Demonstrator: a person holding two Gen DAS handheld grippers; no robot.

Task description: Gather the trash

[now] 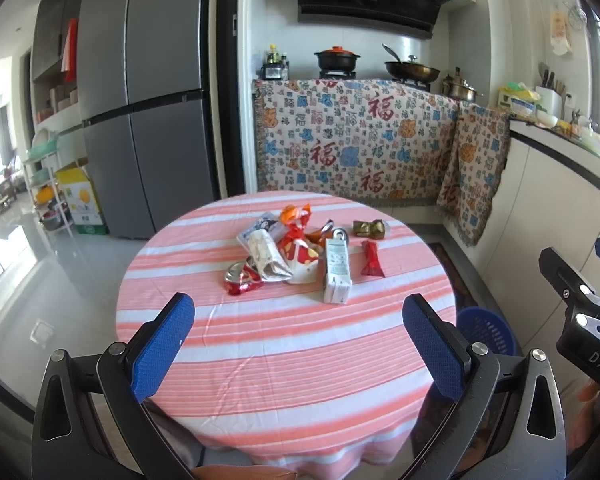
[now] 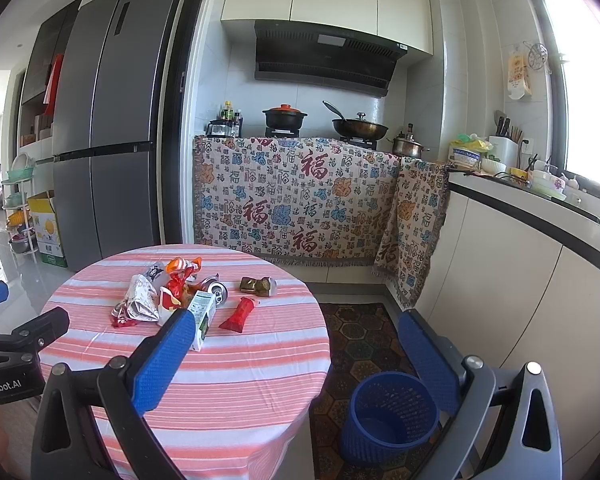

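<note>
- The left tongs [image 1: 298, 322] hung spread and empty over the near edge of the round desk draped in a pink-and-white striped cloth [image 1: 284, 364].
- Mid-desk lay the uncollected litter, left to right: a crushed red-and-silver foil wrapper [image 1: 241, 278], a crumpled silvery white bag [image 1: 266, 258], an orange-and-red torn packet [image 1: 296, 236], an upright white-and-green drink carton [image 1: 336, 272], a dented silver can [image 1: 339, 235], a twisted red sachet [image 1: 371, 259] and an olive-gold crumpled wrapper [image 1: 369, 228].
- The right tongs [image 2: 296, 354] were likewise spread, gripping nothing.
- On the floor rug just right of the desk stood a blue perforated plastic bin [image 2: 392, 416], seemingly empty; collection appeared not yet begun.
</note>
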